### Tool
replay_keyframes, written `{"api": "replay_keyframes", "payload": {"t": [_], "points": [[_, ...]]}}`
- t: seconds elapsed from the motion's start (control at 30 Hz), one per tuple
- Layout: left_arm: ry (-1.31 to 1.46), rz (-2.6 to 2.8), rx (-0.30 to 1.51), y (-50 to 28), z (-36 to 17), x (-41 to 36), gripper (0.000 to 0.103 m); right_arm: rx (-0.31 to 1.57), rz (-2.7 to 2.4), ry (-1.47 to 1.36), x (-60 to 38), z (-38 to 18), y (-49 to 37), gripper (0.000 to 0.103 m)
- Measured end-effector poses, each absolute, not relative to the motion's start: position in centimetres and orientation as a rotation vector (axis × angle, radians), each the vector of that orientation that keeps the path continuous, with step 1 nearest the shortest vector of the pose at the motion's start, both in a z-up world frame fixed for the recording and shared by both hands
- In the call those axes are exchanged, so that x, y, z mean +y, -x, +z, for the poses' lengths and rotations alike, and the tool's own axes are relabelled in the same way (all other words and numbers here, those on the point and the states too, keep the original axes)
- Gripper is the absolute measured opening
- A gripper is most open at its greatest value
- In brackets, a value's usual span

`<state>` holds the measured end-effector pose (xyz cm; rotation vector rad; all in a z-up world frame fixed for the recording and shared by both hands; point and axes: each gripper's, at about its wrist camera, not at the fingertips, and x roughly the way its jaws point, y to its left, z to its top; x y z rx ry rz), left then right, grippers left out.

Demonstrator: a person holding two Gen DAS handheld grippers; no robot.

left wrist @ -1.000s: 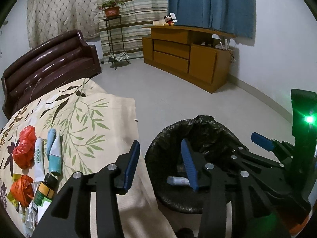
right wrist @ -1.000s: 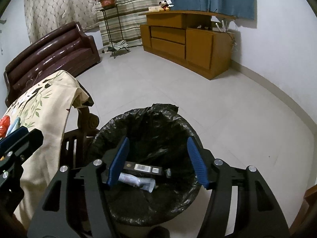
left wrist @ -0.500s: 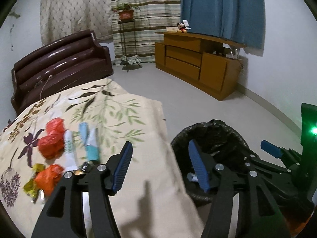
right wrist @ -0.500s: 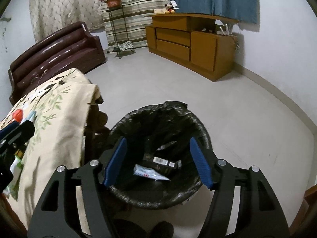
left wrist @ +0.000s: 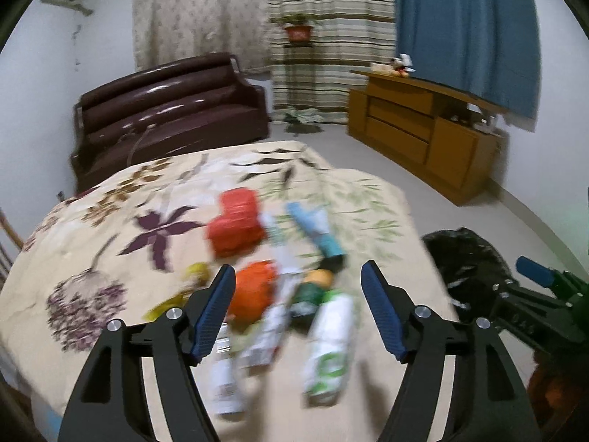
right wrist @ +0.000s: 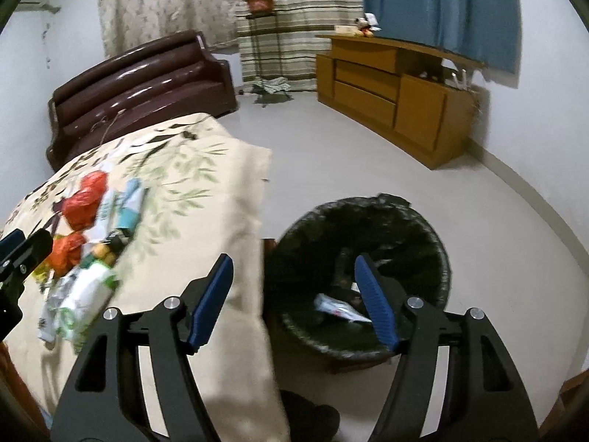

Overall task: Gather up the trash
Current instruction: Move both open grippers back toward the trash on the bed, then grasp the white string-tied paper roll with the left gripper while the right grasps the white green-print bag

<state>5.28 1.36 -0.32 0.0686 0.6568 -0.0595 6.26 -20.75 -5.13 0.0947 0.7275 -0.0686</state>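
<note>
A heap of trash lies on the floral tablecloth (left wrist: 110, 221): red bags (left wrist: 235, 224), an orange bag (left wrist: 254, 291), a blue tube (left wrist: 316, 232), a green bottle (left wrist: 313, 294) and a white-green packet (left wrist: 327, 346). My left gripper (left wrist: 298, 313) hovers over the heap's near end, its jaws opening, nothing between the pads. My right gripper (right wrist: 294, 298) hangs above the table's edge and the black-lined bin (right wrist: 368, 280), its jaws opening and empty. A white tube (right wrist: 338, 307) and a dark wrapper lie in the bin. The trash heap (right wrist: 84, 243) shows at left in the right wrist view.
A brown sofa (left wrist: 169, 110) stands behind the table. A wooden cabinet (right wrist: 397, 92) lines the right wall, and a plant stand (right wrist: 259, 3) is by the striped curtain. Grey floor (right wrist: 349, 154) spreads between the bin and the cabinet.
Both grippers swung left from over the bin toward the table, and their jaws widened. The left one now faces the trash heap; the right one straddles the table's edge and the bin.
</note>
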Motion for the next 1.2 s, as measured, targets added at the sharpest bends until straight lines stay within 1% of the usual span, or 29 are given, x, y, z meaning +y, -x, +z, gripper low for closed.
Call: {"api": "replay_keyframes", "payload": {"t": [0.37,0.6,0.9,1.13,1.17,1.2], "points": [[-0.050,0.084,0.661,-2.7,-1.3,9.6,0.069,0.721,0.031,-0.041,-13.7,-4.3,-5.3,0.070],[-0.030,0.145,0.678,-2.1,-2.1,13.2,0.069,0.733,0.096,-0.013,-9.6,-4.5,-5.0,0.070],[-0.006,0.154,0.688,-1.9,-2.7,14.5,0.069,0.764,0.148,0.031,-5.6,-5.4,-4.6,0.071],[0.009,0.135,0.693,-1.7,-2.9,14.3,0.069,0.793,0.131,0.049,-5.1,-6.4,-4.6,0.071],[0.011,0.130,0.694,-1.7,-2.9,14.2,0.069,0.791,0.128,0.050,-5.2,-6.3,-4.6,0.070],[0.012,0.125,0.695,-1.7,-3.0,14.1,0.069,0.790,0.129,0.050,-5.3,-6.3,-4.5,0.067]]}}
